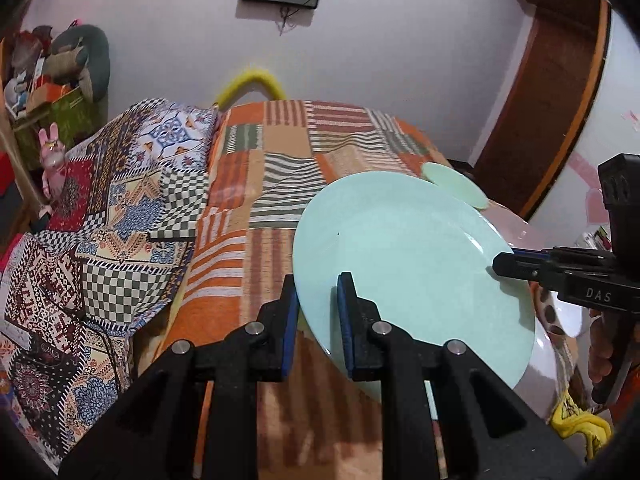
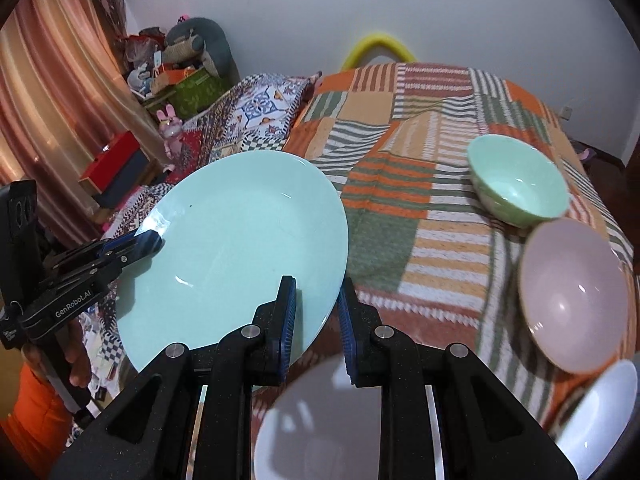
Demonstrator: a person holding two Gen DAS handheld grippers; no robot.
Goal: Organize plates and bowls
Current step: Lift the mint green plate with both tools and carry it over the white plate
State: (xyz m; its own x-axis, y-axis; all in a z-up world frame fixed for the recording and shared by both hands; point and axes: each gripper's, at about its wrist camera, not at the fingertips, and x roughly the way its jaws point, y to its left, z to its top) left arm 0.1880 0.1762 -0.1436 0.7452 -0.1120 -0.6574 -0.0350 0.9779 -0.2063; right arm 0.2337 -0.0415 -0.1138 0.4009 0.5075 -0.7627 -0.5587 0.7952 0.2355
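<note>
Pale green plate glossy and tilted, up off the striped blanket, left gripper and right gripper both clamped narrow on opposite rims, green bowl, pink bowl and white plate lying close below.

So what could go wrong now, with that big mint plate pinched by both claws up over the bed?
1. The mint plate is held only at its rim by the left claw and right claw; a thin grip may slip.
2. If the hands pull apart or twist, one edge could pop free.
3. The pale plate, pink bowl and green bowl lie below on the soft patchwork blanket; a drop could chip them.
</note>
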